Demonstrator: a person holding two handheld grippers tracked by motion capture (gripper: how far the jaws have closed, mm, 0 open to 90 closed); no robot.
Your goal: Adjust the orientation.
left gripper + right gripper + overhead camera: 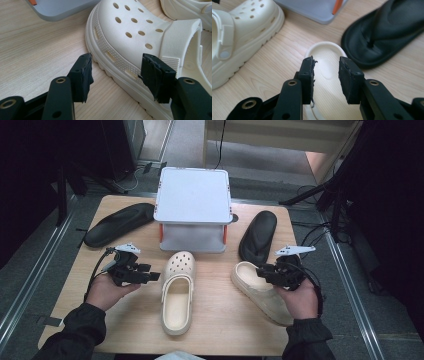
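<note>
Now left fingers (115, 75) open beside cream clog (140, 37); right fingers (326, 75) open over second clog (325, 53).

Left gripper (115, 75) with its two black fingers (82, 75) spread wide, pads clear of the cream perforated clog (130, 32) lying on its sole on the wooden counter (37, 50). A grey tray corner (60, 10) lies beyond; a second cream shoe (185, 10) at upper right.

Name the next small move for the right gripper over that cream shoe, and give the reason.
Probably lower the right gripper and close on the cream shoe. Its fingers hang open above the shoe's hollow and touch nothing, so there is no grip yet. The black flip-flop lies close beside it, so go straight down.
</note>
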